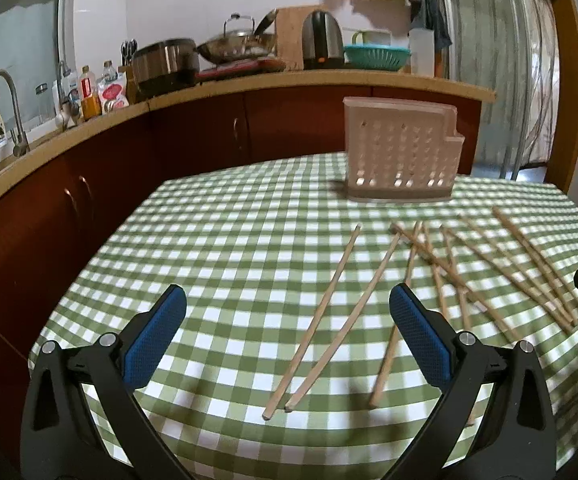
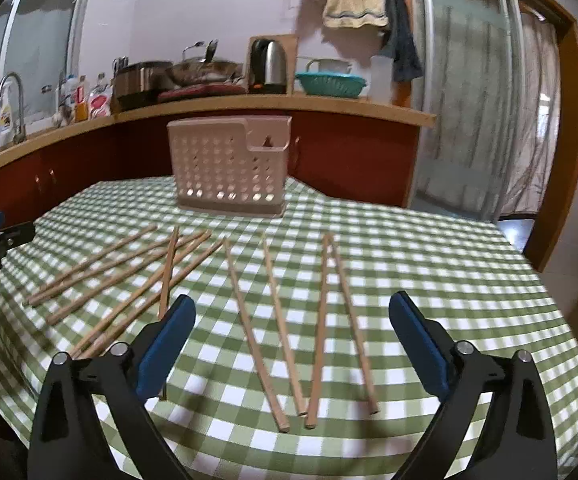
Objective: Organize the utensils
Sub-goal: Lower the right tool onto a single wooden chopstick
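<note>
**Inspector:** Report your tools first, then work outward.

**Operator:** My left gripper stands with its jaws spread wide above the checked tablecloth, nothing between the blue pads. My right gripper is likewise spread and holds nothing.

**Inspector:** The utensils?

**Operator:** All wooden chopsticks, all flat on the cloth. In the left view, two chopsticks lie just ahead of my jaws, their near ends almost touching. To their right a crossed heap spreads towards the table edge. In the right view, four chopsticks lie ahead between my fingers, running away from me; the right-hand two meet at their far tips. The overlapping bundle lies to the left.

**Inspector:** Beyond them?

**Operator:** The perforated pink holder stands upright at the far side of the table, well apart from every chopstick. I cannot tell its contents. Behind it runs the kitchen counter.
</note>
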`<act>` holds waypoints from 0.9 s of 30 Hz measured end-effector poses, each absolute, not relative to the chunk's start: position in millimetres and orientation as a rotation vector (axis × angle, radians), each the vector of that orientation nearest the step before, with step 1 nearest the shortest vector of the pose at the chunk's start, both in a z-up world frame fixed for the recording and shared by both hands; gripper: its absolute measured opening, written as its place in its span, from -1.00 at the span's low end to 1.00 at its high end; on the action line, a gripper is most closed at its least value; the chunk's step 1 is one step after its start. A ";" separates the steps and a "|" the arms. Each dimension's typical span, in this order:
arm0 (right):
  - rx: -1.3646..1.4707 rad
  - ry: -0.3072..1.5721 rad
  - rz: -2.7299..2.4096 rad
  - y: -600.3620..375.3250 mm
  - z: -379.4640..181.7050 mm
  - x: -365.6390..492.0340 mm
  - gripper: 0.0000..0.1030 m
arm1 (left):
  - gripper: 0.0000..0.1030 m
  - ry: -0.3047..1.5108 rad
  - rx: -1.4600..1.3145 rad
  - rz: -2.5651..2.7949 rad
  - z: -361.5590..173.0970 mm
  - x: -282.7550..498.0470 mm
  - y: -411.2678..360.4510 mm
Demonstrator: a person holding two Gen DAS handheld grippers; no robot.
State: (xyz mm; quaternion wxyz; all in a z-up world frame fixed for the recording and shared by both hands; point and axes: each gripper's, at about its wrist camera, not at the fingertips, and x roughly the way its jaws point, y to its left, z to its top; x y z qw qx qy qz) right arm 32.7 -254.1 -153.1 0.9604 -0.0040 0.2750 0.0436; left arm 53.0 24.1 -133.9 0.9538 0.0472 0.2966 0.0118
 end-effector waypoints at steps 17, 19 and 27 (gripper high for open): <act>-0.026 0.663 0.340 -200.4 -189.1 38.3 -0.25 | 0.92 0.648 0.089 0.059 -158.9 66.3 40.3; -0.031 0.678 0.353 -197.8 -193.2 39.8 -0.40 | 0.92 0.656 0.088 0.058 -161.0 67.2 40.5; -0.036 0.705 0.377 -194.7 -199.1 40.3 -0.85 | 0.92 0.670 0.094 0.050 -166.2 67.7 37.7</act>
